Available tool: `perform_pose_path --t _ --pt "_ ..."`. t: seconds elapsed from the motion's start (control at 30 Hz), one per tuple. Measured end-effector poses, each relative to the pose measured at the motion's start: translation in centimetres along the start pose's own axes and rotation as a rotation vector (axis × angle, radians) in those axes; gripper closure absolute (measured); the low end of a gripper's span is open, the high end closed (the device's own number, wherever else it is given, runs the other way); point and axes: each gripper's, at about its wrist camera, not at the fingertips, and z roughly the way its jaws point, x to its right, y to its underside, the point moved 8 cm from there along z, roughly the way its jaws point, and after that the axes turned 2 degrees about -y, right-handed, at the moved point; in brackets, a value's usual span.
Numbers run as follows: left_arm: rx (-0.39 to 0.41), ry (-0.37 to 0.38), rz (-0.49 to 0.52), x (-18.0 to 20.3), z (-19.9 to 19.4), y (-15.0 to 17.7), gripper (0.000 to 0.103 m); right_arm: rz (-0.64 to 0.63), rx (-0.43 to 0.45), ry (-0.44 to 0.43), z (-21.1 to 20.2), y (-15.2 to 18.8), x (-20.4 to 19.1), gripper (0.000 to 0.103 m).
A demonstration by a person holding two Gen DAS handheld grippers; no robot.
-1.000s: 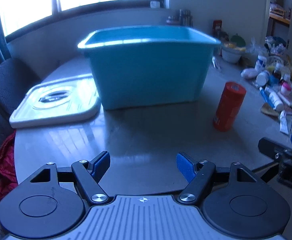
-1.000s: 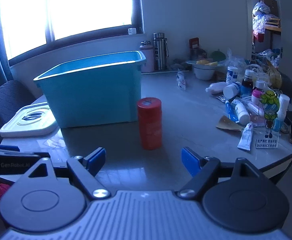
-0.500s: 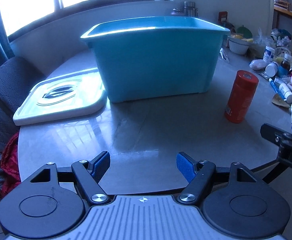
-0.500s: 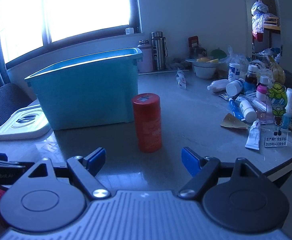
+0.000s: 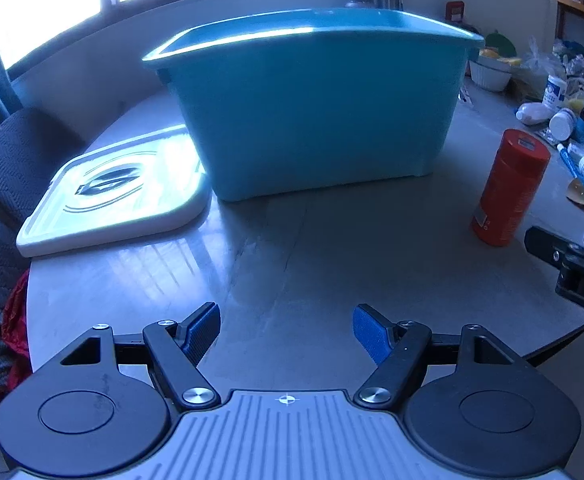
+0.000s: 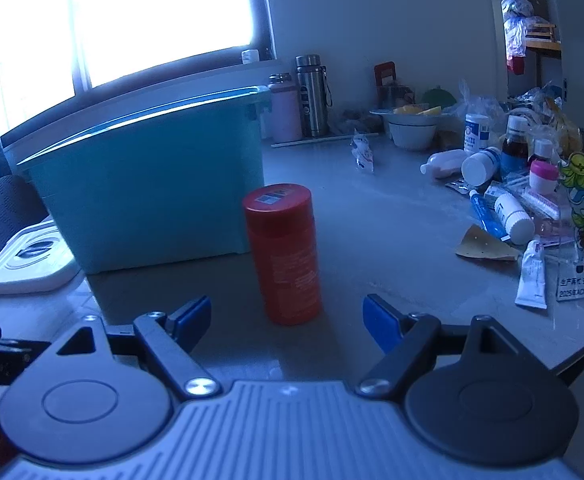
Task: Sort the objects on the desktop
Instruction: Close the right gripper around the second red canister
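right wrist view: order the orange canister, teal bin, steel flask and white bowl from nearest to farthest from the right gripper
1. orange canister, upright just ahead of the open right gripper
2. teal bin, behind it to the left
3. steel flask and white bowl, both at the table's far edge, too close to call

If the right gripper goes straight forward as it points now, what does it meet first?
Probably the upright orange cylindrical canister, standing just ahead of the open right gripper, roughly centred between its fingers; exact depth is unclear.

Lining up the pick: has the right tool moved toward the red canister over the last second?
Yes. In the right wrist view the red canister and teal bin both loom larger and nearer the open right tool.
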Motion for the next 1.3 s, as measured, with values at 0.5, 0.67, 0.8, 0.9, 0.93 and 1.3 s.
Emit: perform_pose_path --t 0.5,0.67,0.8,0.9,0.93,1.3 --pt "-0.045 0.003 0.048 0.4 3.2 -1.9 0.027 0.013 -0.017 -0.003 4.6 -1.3 0.0 0.020" --pt "-0.059 0.001 0.056 0.7 4.1 -2.6 0.027 0.016 -0.025 -0.009 6.1 -1.8 -0.2 0.020" --pt "-0.065 -0.002 0.061 0.9 4.7 -3.0 0.027 0.017 -0.033 -0.014 7.3 -2.1 -0.3 0.020" --pt "-0.075 -0.006 0.058 0.9 5.1 -3.3 0.027 0.021 -0.038 -0.018 8.0 -2.2 -0.5 0.020" --pt "-0.079 -0.007 0.057 0.9 5.3 -3.4 0.027 0.020 -0.040 -0.021 8.2 -2.3 -0.6 0.020" --pt "-0.098 -0.011 0.058 0.6 6.5 -4.0 0.027 0.016 -0.065 -0.030 10.3 -2.7 -1.1 0.020"
